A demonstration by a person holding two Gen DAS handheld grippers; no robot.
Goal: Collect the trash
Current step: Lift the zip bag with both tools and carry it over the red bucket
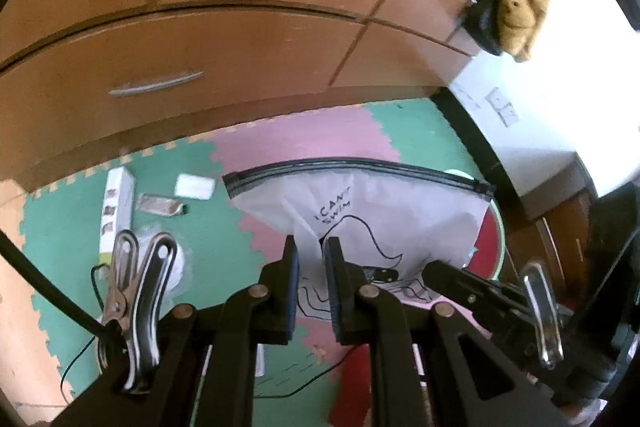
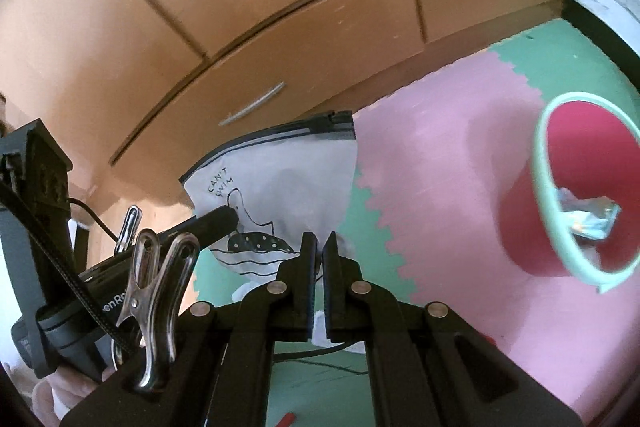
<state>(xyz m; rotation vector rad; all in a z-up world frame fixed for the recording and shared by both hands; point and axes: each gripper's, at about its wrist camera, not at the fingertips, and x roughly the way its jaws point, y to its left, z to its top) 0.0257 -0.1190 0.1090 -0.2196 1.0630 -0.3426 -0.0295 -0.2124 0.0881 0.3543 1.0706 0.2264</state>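
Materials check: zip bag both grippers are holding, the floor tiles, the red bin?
Zip bag: looks like thin frosted plastic film, matte; it creases and drapes, with a dark zipper strip on top. Floor tiles: likely foam mat, matte, jigsaw-toothed edges. Red bin: probably hard plastic, smooth, with a pale green rim.

The floor is covered with interlocking foam mats in green and pink. A brown wooden cabinet with a curved metal handle is set against them, and a brightly lit white wall with a black skirting is seen beside it.
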